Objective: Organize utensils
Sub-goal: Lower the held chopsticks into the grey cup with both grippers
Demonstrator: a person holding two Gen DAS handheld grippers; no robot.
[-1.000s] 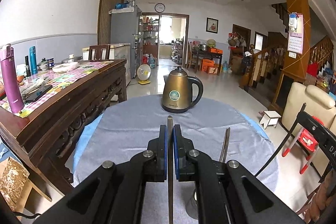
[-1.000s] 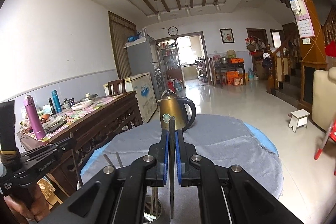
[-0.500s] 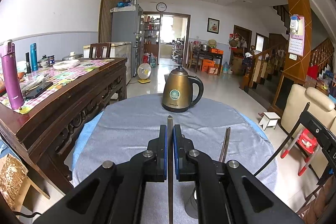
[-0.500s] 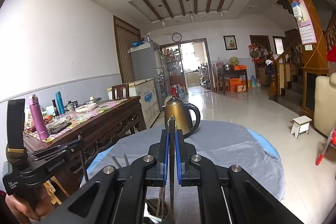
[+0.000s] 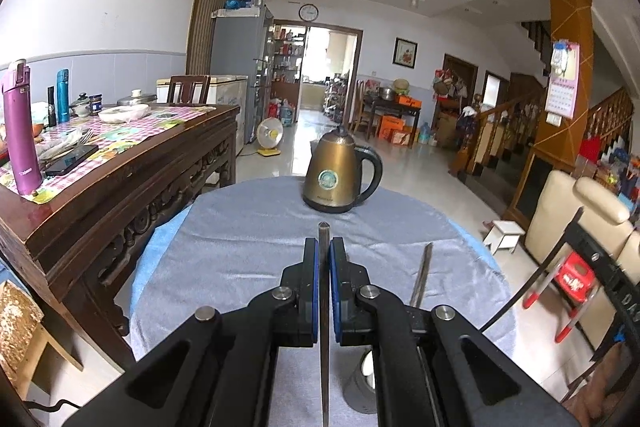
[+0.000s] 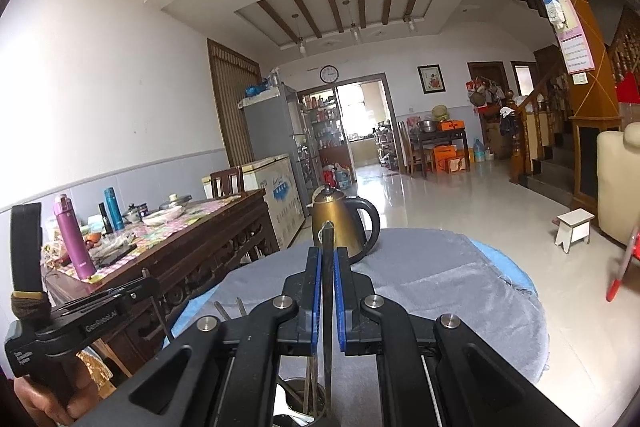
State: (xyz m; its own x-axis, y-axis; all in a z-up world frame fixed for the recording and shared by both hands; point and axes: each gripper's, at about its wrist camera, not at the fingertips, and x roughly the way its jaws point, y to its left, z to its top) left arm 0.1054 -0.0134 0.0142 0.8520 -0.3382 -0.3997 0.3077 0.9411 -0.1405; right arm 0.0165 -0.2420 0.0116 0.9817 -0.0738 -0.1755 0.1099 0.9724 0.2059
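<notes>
We hold one upright chopstick (image 5: 324, 307) in the closed left gripper (image 5: 324, 259) and another (image 6: 328, 307) in the closed right gripper (image 6: 328, 267), whose lower tip hangs directly over the holder (image 6: 300, 399).

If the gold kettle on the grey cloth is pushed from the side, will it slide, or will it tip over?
The kettle stands upright on a broad base, so it would probably slide rather than tip. The grey cloth under it looks soft and may drag or bunch with a push. A push high up, near the lid or handle, seems likelier to tip it. How full it is cannot be seen.
</notes>
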